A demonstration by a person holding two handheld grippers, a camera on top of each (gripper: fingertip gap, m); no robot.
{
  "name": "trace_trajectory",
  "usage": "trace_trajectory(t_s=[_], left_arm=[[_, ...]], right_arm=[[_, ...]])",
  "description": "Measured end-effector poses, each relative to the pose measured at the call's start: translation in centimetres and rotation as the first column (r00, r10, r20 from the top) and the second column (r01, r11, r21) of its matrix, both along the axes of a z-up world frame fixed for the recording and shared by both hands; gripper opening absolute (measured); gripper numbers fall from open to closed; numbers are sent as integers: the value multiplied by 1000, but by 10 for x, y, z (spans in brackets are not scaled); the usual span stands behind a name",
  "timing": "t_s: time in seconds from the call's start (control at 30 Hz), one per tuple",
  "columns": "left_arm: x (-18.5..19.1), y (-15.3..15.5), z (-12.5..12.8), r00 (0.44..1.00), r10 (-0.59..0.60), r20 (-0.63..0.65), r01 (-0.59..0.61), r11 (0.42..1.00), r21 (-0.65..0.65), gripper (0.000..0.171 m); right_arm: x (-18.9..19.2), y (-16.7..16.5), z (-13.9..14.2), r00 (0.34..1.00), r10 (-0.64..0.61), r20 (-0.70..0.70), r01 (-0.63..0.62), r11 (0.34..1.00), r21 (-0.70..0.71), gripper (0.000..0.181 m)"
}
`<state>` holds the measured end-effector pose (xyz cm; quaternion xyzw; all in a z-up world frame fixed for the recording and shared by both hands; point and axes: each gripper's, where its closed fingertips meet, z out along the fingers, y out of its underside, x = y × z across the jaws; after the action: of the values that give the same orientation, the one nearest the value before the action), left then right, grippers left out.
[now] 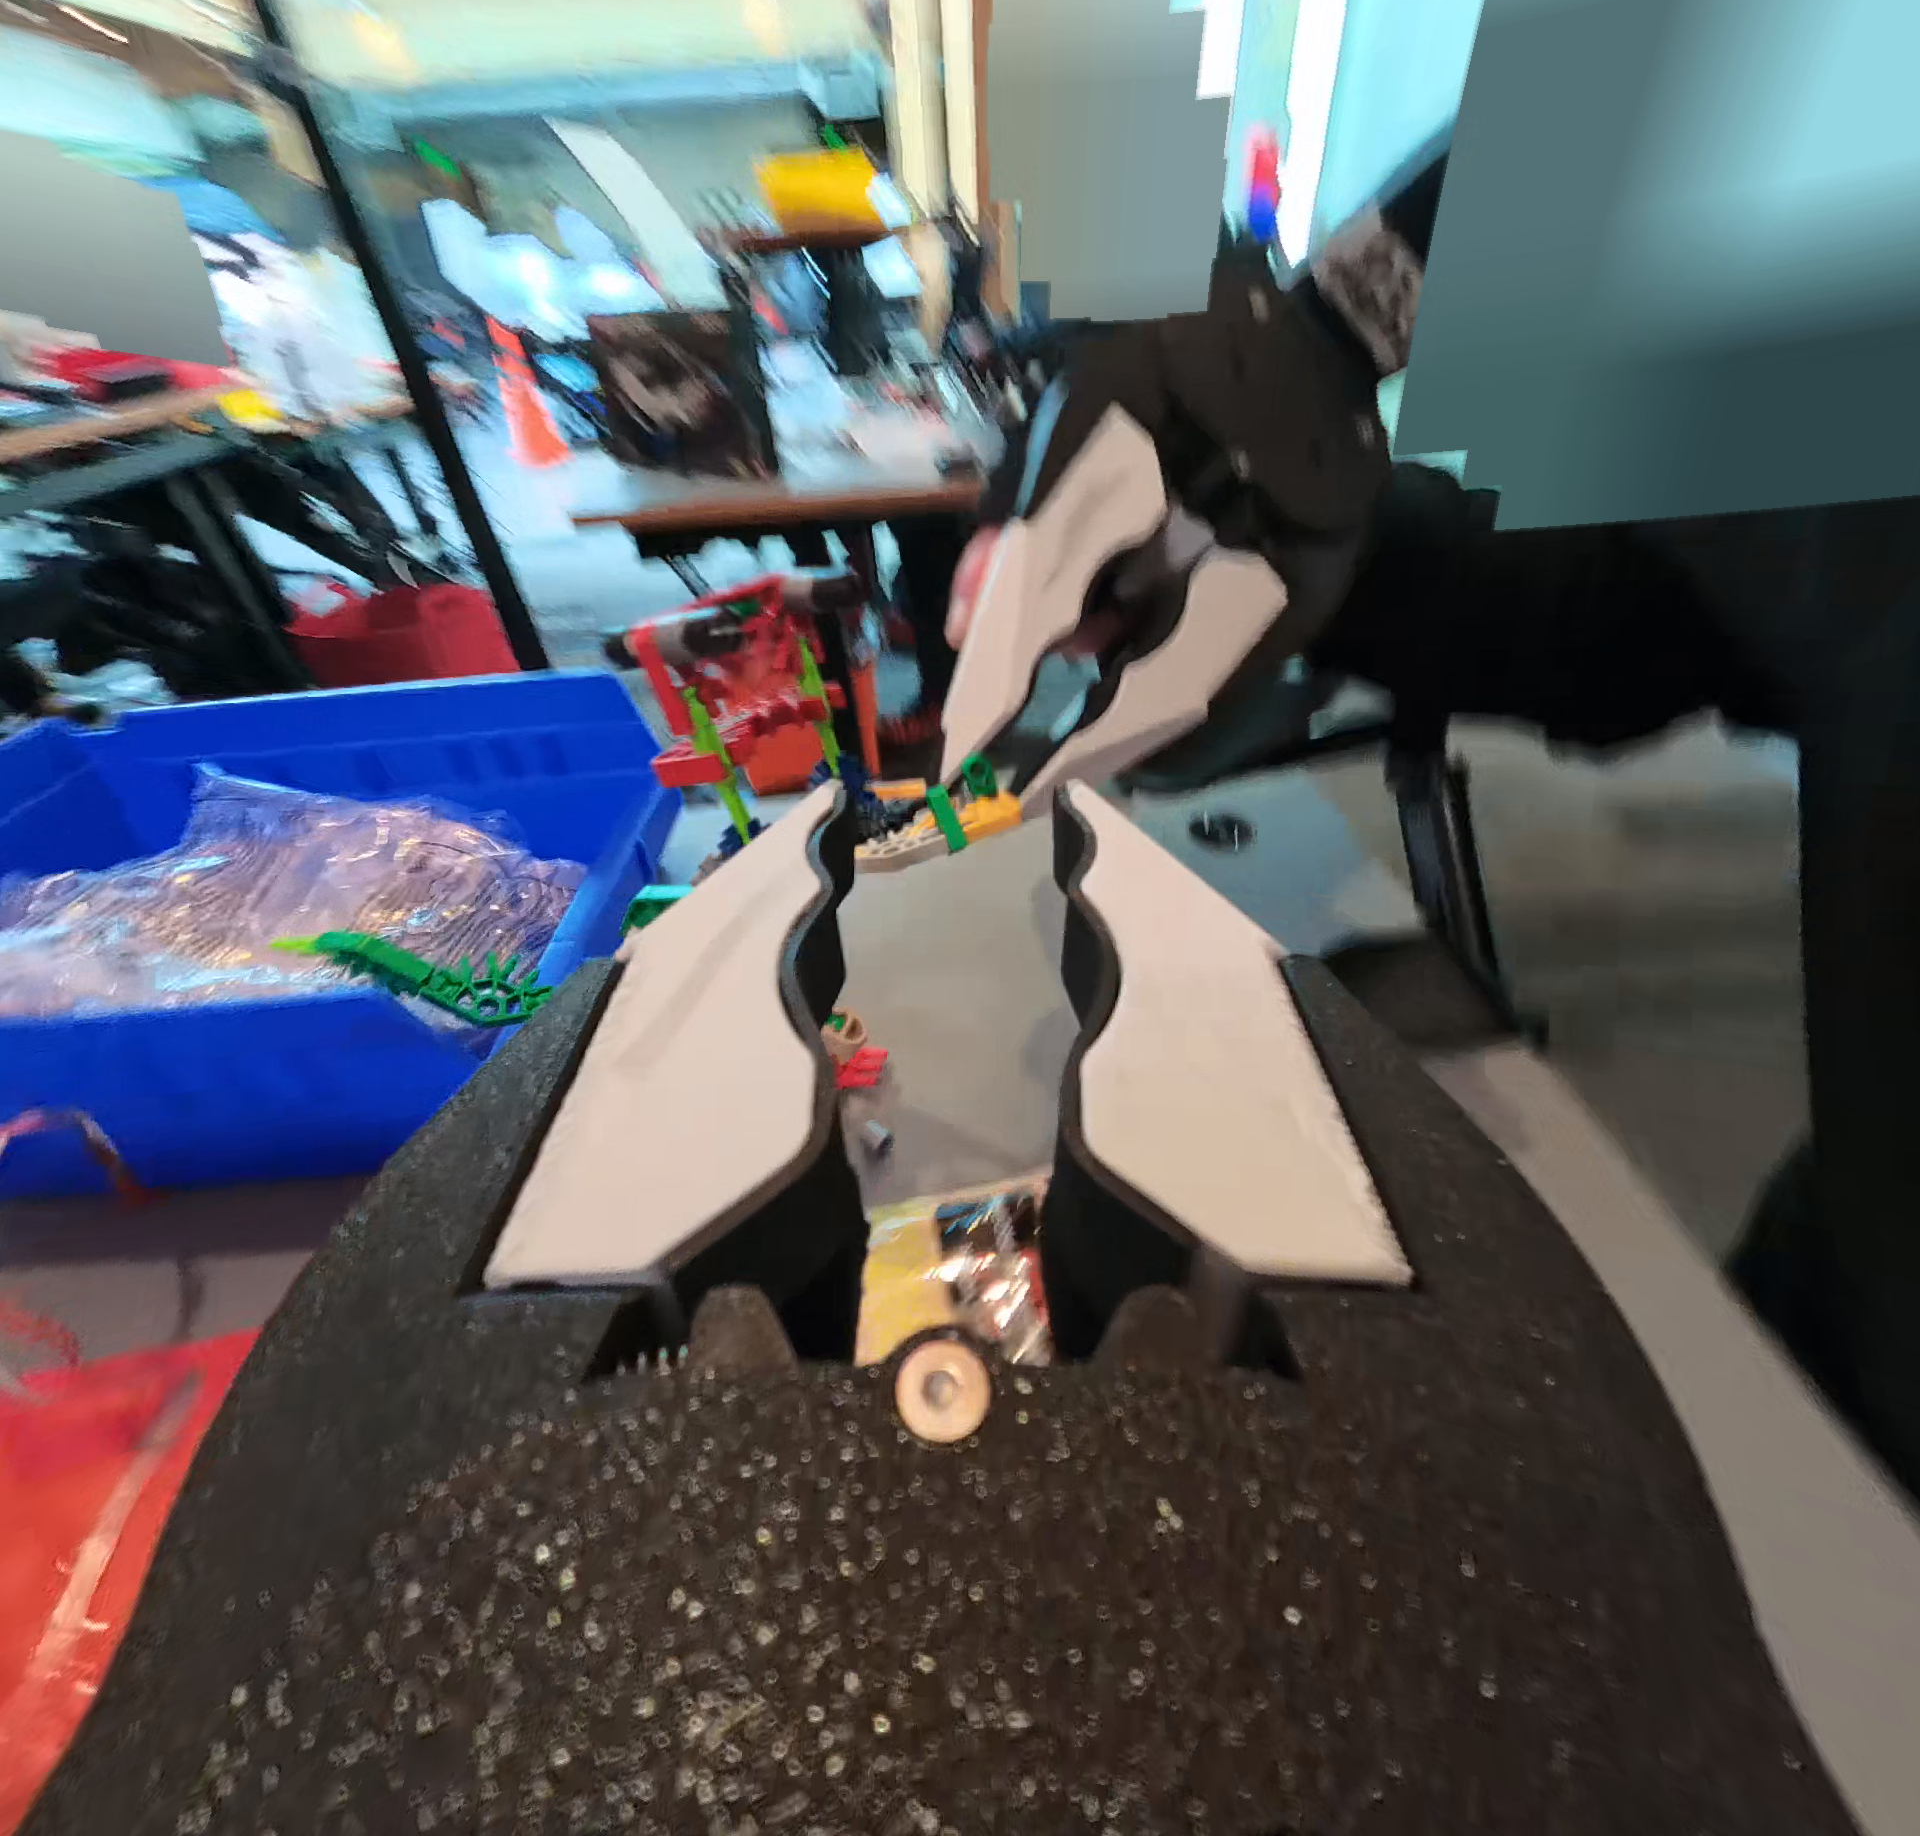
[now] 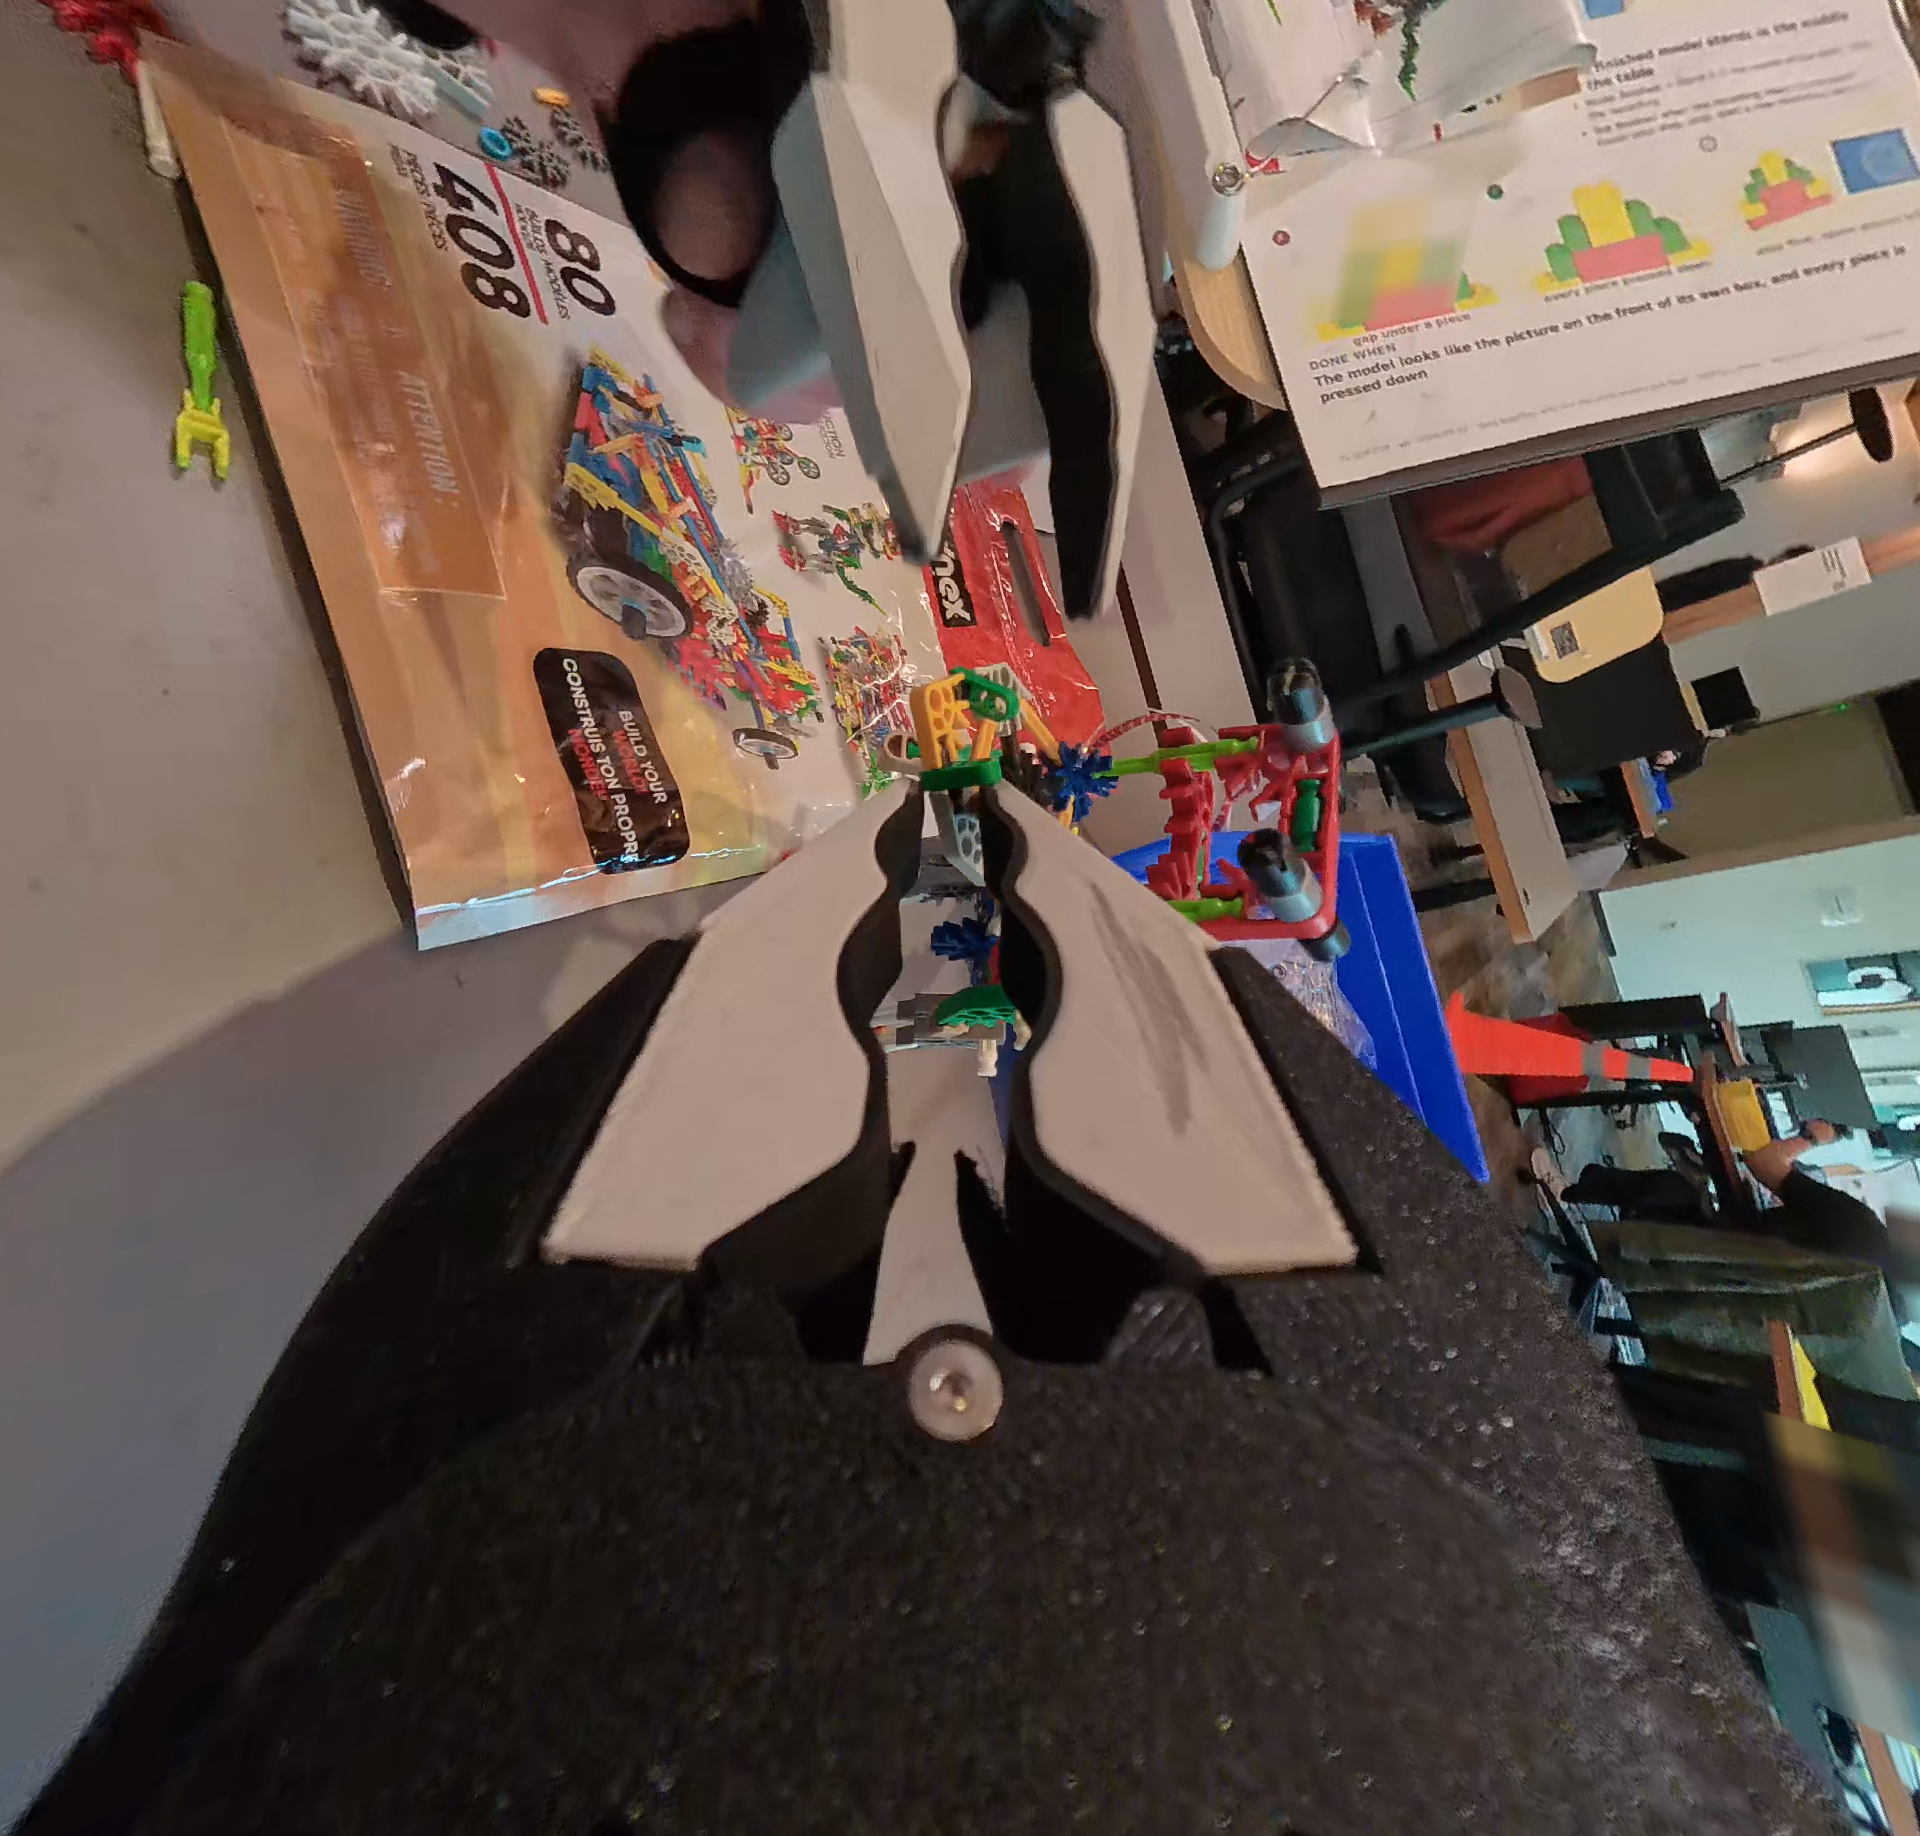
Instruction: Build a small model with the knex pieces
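My right gripper (image 2: 954, 799) is shut on a small assembly of green, yellow and grey building pieces (image 2: 961, 737). It also shows in the left wrist view (image 1: 987, 773), coming in from the upper right and pinching the same assembly (image 1: 951, 825) low over the grey table (image 1: 935, 955). My left gripper (image 1: 951, 810) is open and empty, its tips just short of the assembly; in the right wrist view (image 2: 1003, 576) it hangs apart from it. A red and lime frame model (image 1: 748, 685) (image 2: 1247, 830) stands right behind; a blue connector (image 2: 1075, 773) lies between the two.
A blue bin (image 1: 312, 1038) with a plastic bag and green pieces (image 1: 436, 976) stands left. A printed plastic bag (image 2: 520, 560), a red bag (image 2: 1023, 591), a lime piece (image 2: 200, 373) and a white snowflake connector (image 2: 358, 51) lie on the table. Instruction sheets (image 2: 1558, 228) hang nearby. Less than 4 cm separates the two grippers' tips. The white snowflake connector (image 2: 358, 51) is about equally far from each gripper, around 30 cm.
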<state>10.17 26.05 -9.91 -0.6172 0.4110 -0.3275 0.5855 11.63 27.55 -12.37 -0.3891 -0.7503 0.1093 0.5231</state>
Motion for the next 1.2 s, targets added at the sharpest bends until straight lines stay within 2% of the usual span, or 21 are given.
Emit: trace_trajectory(t_s=[0.2, 0.33, 0.73, 0.97, 1.2], left_arm=[[11, 7, -17, 974, -142, -175, 139, 990, -26, 27], [16, 6, -22, 956, -216, -198, 206, 976, -71, 23], [20, 2, -18, 929, -366, -48, 352, 918, -185, 15], [21, 4, -14, 924, -381, 7, 377, 910, -171, 12], [23, 9, -10, 934, -356, 43, 359, 927, -109, 11]], right_arm=[[2, -3, -2, 999, 51, 1, -51, 998, 24, 9], [3, -1, -3, 998, 59, 0, -59, 998, 37, 9], [4, -2, -2, 996, 85, -6, -85, 995, 51, 8], [5, 1, 1, 996, 86, -20, -85, 996, 38, 8], [7, 6, 4, 997, 70, -34, -70, 997, 22, 7]])
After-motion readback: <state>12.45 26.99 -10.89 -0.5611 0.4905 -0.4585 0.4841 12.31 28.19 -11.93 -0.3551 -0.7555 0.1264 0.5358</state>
